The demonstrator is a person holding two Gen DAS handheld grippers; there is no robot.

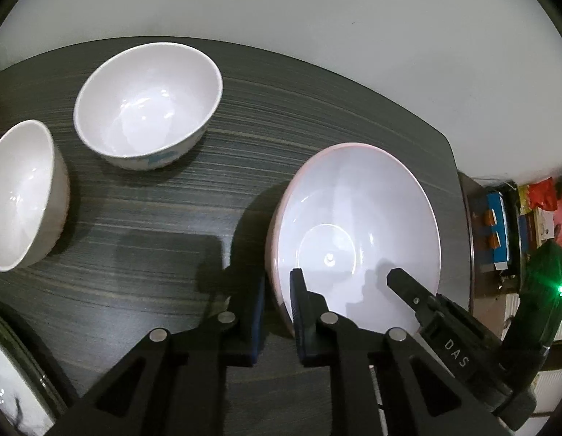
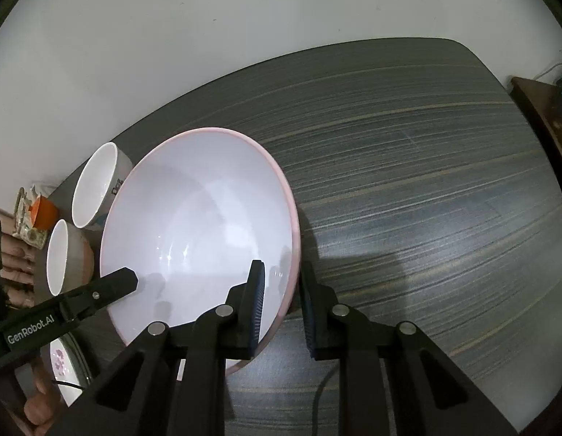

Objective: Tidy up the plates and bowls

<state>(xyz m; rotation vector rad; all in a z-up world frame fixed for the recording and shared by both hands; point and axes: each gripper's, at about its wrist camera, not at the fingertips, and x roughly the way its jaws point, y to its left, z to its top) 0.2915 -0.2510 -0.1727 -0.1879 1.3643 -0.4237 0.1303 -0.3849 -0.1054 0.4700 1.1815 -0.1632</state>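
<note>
Dark table (image 2: 408, 181), both grippers pinching pink-rimmed bowl (image 2: 193, 225)

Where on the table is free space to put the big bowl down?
The table is bare right of the big bowl, out to its far and right edges. It is crowded on the left: two small bowls and a plate.

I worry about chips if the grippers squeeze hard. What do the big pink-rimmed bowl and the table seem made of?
Pink-rimmed bowl: glossy white inside with sharp highlights, thin pink edge; looks like glazed ceramic, though melamine is possible. Table: dark streaked wood-grain pattern with a dull sheen, probably laminate rather than solid wood.
</note>
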